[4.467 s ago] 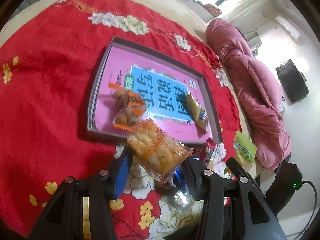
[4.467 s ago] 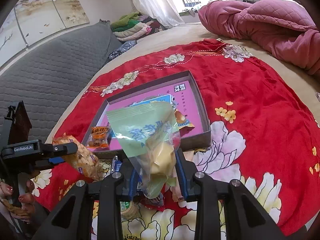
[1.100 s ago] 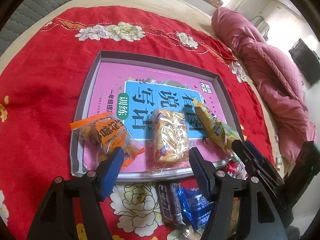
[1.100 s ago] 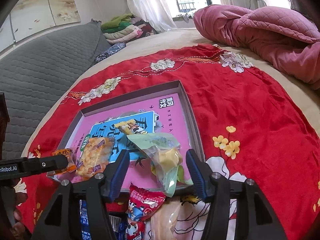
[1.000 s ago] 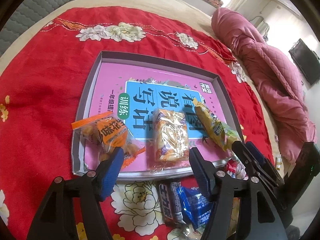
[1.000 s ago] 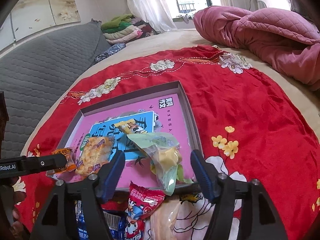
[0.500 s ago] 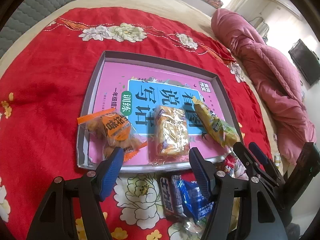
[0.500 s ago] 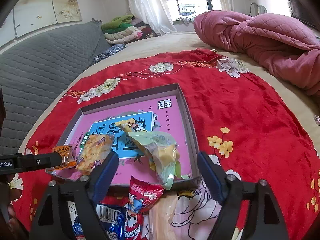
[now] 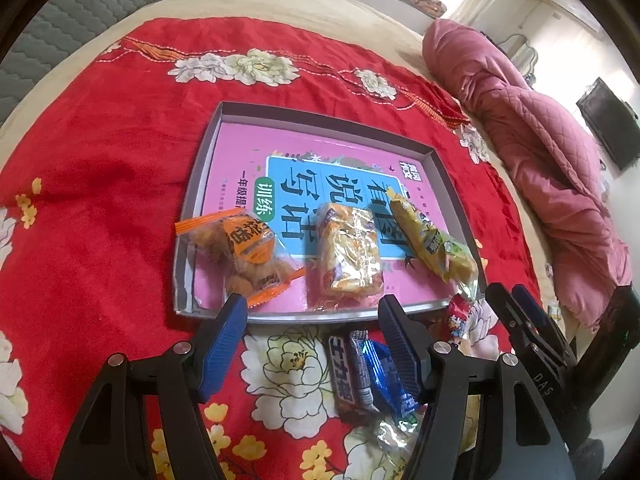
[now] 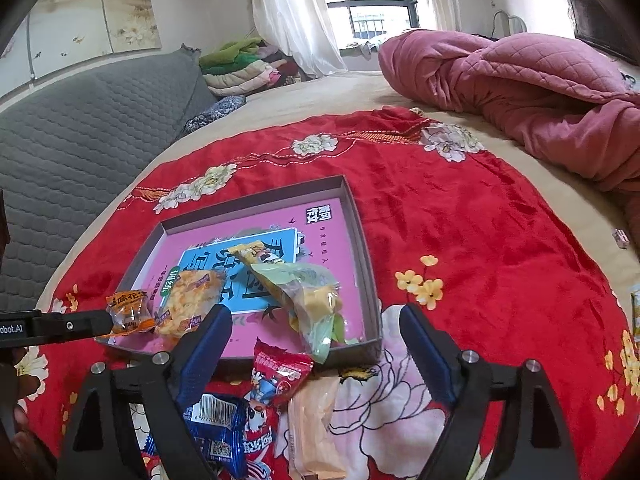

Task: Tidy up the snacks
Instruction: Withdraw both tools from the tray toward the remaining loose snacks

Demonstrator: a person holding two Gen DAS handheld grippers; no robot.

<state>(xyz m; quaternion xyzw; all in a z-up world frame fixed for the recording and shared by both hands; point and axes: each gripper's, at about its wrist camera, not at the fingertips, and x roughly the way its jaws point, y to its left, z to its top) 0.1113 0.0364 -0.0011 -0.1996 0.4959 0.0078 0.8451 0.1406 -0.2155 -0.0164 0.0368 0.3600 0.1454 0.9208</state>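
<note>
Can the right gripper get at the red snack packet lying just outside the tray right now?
Probably yes. The right gripper is open and empty, and the red snack packet lies uncovered on the cloth just ahead of its fingers, outside the tray.

A pink quilt point(image 10: 520, 92) lies bunched at two o'clock (folded clothes point(image 10: 244, 68) at eleven), a window point(image 10: 372, 0) behind.

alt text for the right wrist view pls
An open right gripper hovers empty over a shallow grey tray with a pink printed floor holding four snack packets, on a red floral blanket. More wrapped snacks lie loose before the tray.
</note>
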